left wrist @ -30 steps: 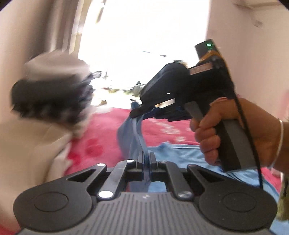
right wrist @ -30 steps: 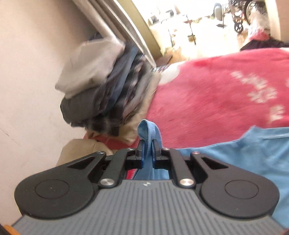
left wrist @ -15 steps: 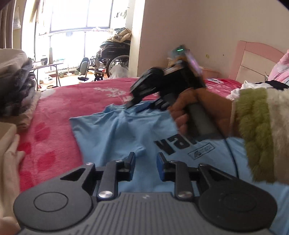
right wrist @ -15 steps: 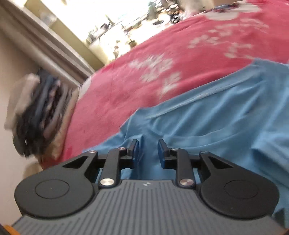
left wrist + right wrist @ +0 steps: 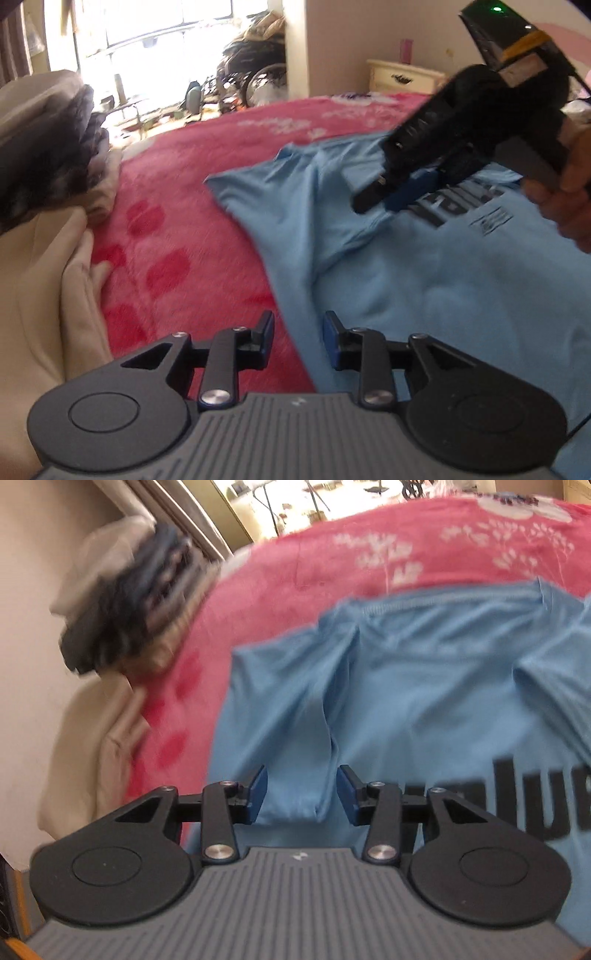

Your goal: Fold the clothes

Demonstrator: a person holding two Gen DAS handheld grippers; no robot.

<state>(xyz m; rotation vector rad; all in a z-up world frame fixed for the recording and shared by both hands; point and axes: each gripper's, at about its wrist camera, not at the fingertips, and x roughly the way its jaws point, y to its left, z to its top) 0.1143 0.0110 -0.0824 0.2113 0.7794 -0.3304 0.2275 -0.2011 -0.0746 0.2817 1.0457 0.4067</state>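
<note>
Both your tongs are parting over the blue T-shirt on the bed.

Your left tongs (image 5: 298,332) hang over the near edge of the blue T-shirt (image 5: 443,277), where it meets the red blanket (image 5: 192,206); their jaws are opening, with nothing clamped between them. Your right tongs (image 5: 301,794) are opening too, a raised fold of the shirt (image 5: 406,686) lying in the gap, untouched by either pad. From the left view, those right tongs (image 5: 391,192) hover above the shirt's dark lettering, held in your hand (image 5: 569,192). The shirt lies spread, printed side up, on the blanket. A stack of folded clothes (image 5: 122,616) sits at the bed's far left, well apart.
</note>
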